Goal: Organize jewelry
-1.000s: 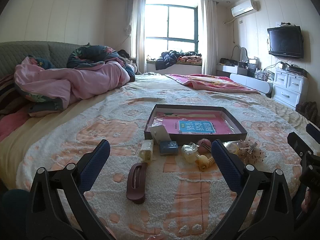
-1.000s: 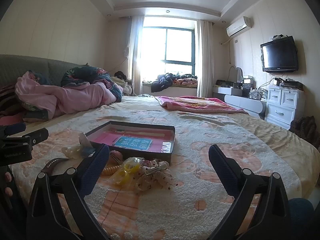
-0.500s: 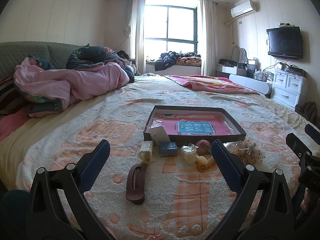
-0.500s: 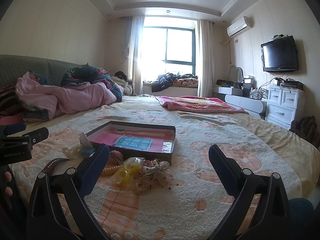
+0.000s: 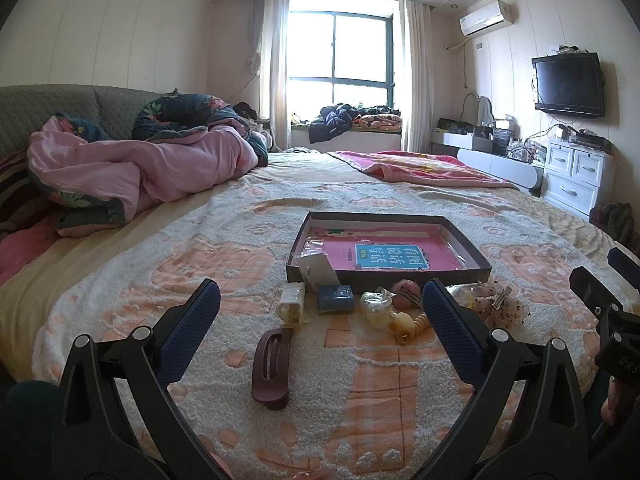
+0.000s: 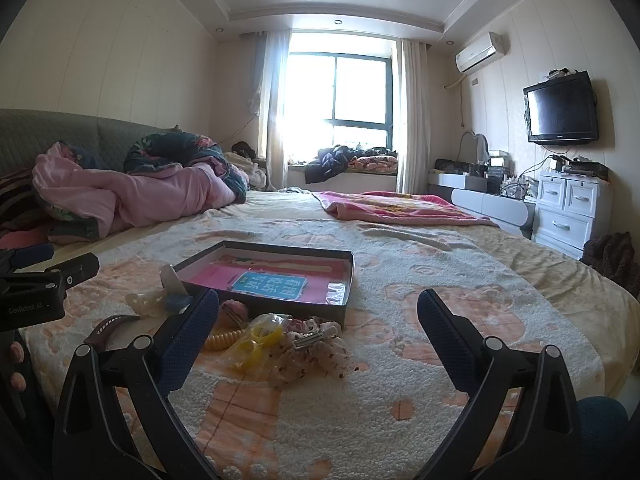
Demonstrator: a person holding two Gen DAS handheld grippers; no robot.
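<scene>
Jewelry and hair bits sit in a loose row on the bed (image 5: 208, 240), just in front of the dark shallow tray (image 5: 386, 276): maroon hair claw (image 5: 272, 364) nearest, then small blue box (image 5: 335, 299), cream clip (image 5: 291, 303), yellow spiral tie (image 5: 412, 322), pink pom clip (image 5: 406, 290), floral bow clip (image 6: 316, 350) to the right. Tray holds a pink booklet (image 5: 384, 254). Left gripper (image 5: 320, 332) jaws spread wide, holding nothing, hair claw between them. Right gripper (image 6: 318, 334) likewise spread, empty, above the bow clip.
</scene>
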